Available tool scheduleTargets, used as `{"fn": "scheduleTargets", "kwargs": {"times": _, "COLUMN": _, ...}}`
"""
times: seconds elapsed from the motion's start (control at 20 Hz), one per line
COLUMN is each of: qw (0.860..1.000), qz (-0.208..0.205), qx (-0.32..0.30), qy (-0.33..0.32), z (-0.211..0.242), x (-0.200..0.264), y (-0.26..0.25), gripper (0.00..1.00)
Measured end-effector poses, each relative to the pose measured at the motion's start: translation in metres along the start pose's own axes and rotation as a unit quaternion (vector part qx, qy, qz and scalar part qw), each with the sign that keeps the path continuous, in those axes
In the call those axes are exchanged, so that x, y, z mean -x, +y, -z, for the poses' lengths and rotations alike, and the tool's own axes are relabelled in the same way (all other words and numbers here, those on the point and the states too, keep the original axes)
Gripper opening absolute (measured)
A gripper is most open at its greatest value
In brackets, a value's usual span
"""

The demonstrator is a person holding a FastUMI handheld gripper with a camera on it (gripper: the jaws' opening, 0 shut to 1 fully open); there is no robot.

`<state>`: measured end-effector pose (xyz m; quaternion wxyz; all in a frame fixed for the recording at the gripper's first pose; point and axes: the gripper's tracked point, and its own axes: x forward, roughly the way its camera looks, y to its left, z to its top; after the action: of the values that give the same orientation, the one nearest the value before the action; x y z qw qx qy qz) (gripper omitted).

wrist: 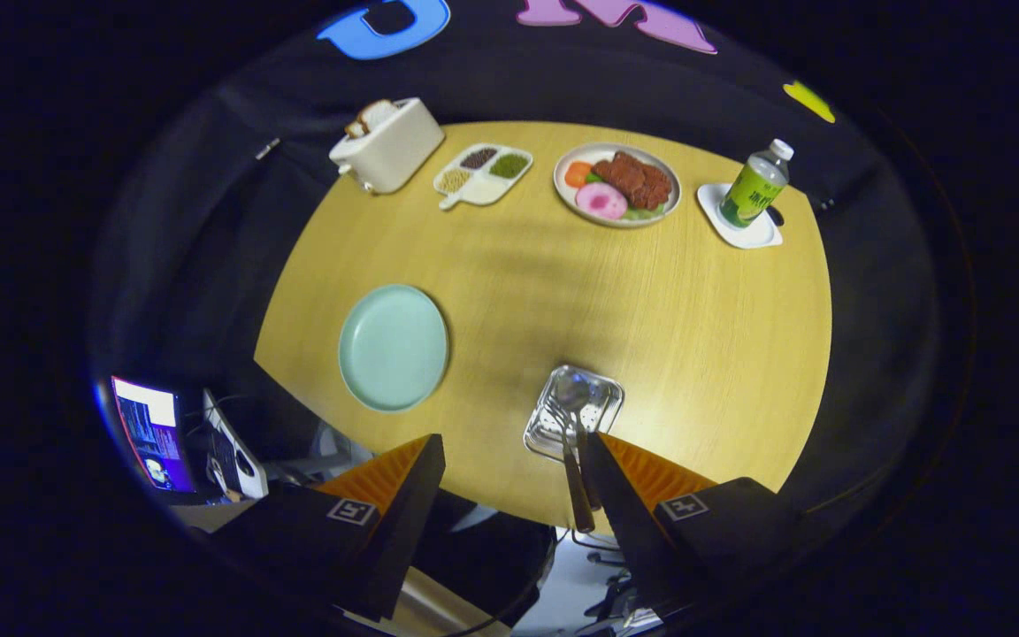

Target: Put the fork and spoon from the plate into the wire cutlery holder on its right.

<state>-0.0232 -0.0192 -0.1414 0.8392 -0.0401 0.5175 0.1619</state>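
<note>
Fork [563, 423] and spoon [573, 391] stand in the wire cutlery holder [602, 405] at the table's [695, 336] near edge; the plate [393, 347] lies bare nearby. Gripper [509, 447] fingers spread wide, gripping nothing.

Wooden table [695, 336]: toaster [390, 146], plates [393, 348], bottle [755, 186], cutlery holder [573, 414].
</note>
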Motion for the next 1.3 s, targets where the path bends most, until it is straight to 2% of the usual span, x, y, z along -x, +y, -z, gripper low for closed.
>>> {"fn": "scheduleTargets", "kwargs": {"times": 0.15, "qw": 0.992, "qz": 0.025, "qx": 0.031, "qy": -0.118, "z": -0.019, "x": 0.03, "y": 0.006, "gripper": 0.99}}
{"fn": "scheduleTargets", "kwargs": {"times": 0.4, "qw": 0.963, "qz": 0.038, "qx": 0.042, "qy": -0.263, "z": -0.038, "x": 0.077, "y": 0.031, "gripper": 0.99}}
{"fn": "scheduleTargets", "kwargs": {"times": 0.5, "qw": 0.946, "qz": 0.053, "qx": 0.053, "qy": -0.315, "z": -0.05, "x": 0.096, "y": 0.032, "gripper": 0.99}}
{"fn": "scheduleTargets", "kwargs": {"times": 0.7, "qw": 0.901, "qz": 0.072, "qx": 0.059, "qy": -0.423, "z": -0.074, "x": 0.137, "y": 0.036, "gripper": 0.99}}
{"fn": "scheduleTargets", "kwargs": {"times": 0.95, "qw": 0.867, "qz": 0.067, "qx": 0.05, "qy": -0.49, "z": -0.081, "x": 0.171, "y": 0.045, "gripper": 0.99}}
{"fn": "scheduleTargets", "kwargs": {"times": 1.05, "qw": 0.861, "qz": 0.067, "qx": 0.058, "qy": -0.501, "z": -0.082, "x": 0.174, "y": 0.044, "gripper": 0.99}}
{"fn": "scheduleTargets", "kwargs": {"times": 1.3, "qw": 0.868, "qz": 0.041, "qx": 0.057, "qy": -0.492, "z": -0.082, "x": 0.167, "y": 0.047, "gripper": 0.99}}
